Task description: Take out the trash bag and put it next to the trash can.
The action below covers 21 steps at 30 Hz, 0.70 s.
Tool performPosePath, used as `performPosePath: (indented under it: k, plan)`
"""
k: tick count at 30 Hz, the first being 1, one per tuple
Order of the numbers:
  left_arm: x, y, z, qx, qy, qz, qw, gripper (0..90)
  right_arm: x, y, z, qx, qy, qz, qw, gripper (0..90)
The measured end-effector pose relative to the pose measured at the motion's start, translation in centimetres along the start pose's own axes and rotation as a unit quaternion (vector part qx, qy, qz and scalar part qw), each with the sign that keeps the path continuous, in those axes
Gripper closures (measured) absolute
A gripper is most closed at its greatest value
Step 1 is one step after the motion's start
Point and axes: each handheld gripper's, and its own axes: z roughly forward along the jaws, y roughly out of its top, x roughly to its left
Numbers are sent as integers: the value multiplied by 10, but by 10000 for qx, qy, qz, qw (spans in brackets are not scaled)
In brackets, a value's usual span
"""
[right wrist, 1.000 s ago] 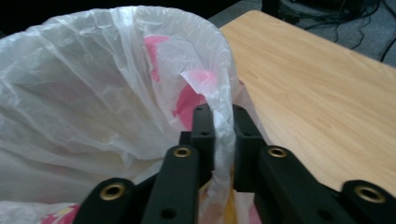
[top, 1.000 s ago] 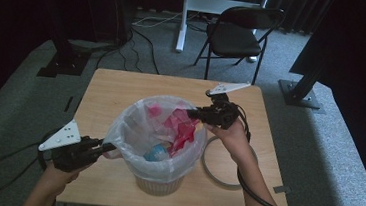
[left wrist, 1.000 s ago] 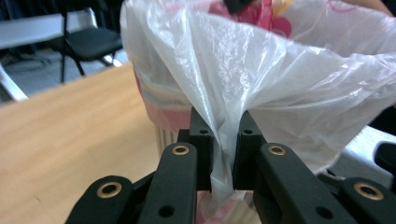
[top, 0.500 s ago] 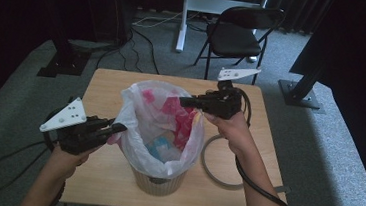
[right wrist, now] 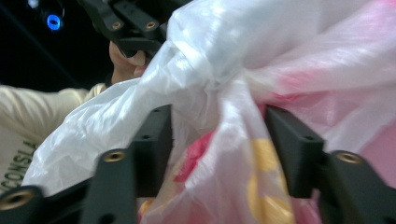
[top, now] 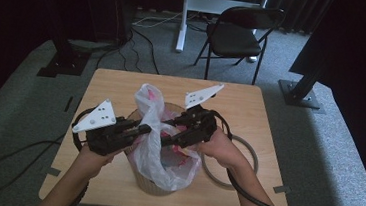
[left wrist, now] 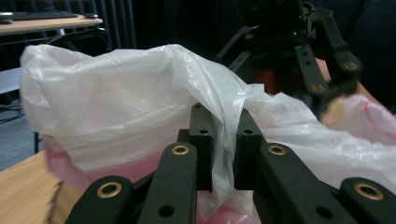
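A thin white plastic bag [top: 159, 146] with pink and red contents lines a round basket [top: 146, 186] at the table's front middle. My left gripper [top: 144, 129] comes in from the left and is shut on a bunched fold of the bag's rim [left wrist: 223, 121], which is lifted above the basket. My right gripper [top: 167, 132] faces it from the right. Its jaws have just been opening and now stand apart around a twisted neck of the bag [right wrist: 224, 70], whose film hangs loosely between them [right wrist: 217, 116]. The two grippers nearly meet over the basket.
The wooden table [top: 122, 85] has bare room behind and to the left of the basket. A grey ring [top: 249, 156] lies on it at the right, beside my right forearm. A black folding chair [top: 237, 35] stands on the carpet beyond the table.
Both grippers moved inward and up over the basket, drawing the bag's wide mouth together into a bunched neck. The right gripper's jaws have spread apart.
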Motion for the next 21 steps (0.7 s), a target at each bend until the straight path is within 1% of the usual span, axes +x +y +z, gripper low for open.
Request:
performPosePath:
  k: [2,4,5,7,8,11,12,13,15,17,19,20,21]
  plan:
    - [-2,1,4,-28,-62,-1,10000,822,4,3,5,98,4,-124,9999,390]
    - [-3,2,7,-21,-170,18,9999,822,7,7,11,169,-12,-275,9995,384]
    - [-4,3,7,-34,-199,26,9998,822,9,9,13,219,7,-314,9993,384]
    - [-4,4,8,-107,-306,-15,9995,822,11,13,17,291,-3,-385,9988,422]
    - [-4,4,8,-140,-302,-7,9994,821,12,14,19,361,-36,-445,9984,443]
    - [-4,5,7,-188,-323,-37,9993,812,14,17,23,472,-121,-501,9976,628]
    - [-3,5,6,-199,-304,-36,9993,810,13,16,23,459,-164,-459,9978,735]
    - [-3,5,6,-193,-253,-34,9995,793,11,16,22,461,-178,-412,9979,803]
    - [-2,4,5,-162,-243,-92,9995,744,8,14,22,438,-185,-300,9984,875]
    - [-1,4,4,-127,-109,-87,9998,644,6,13,20,412,-221,-214,9987,885]
    - [0,4,1,-83,-74,-105,9999,559,4,12,18,370,-272,-176,9988,888]
    - [1,3,-1,-85,-43,-101,9999,524,3,11,16,327,-287,-151,9989,888]
    - [1,3,-3,-77,-41,-86,9999,517,2,11,13,279,-296,-117,9991,888]
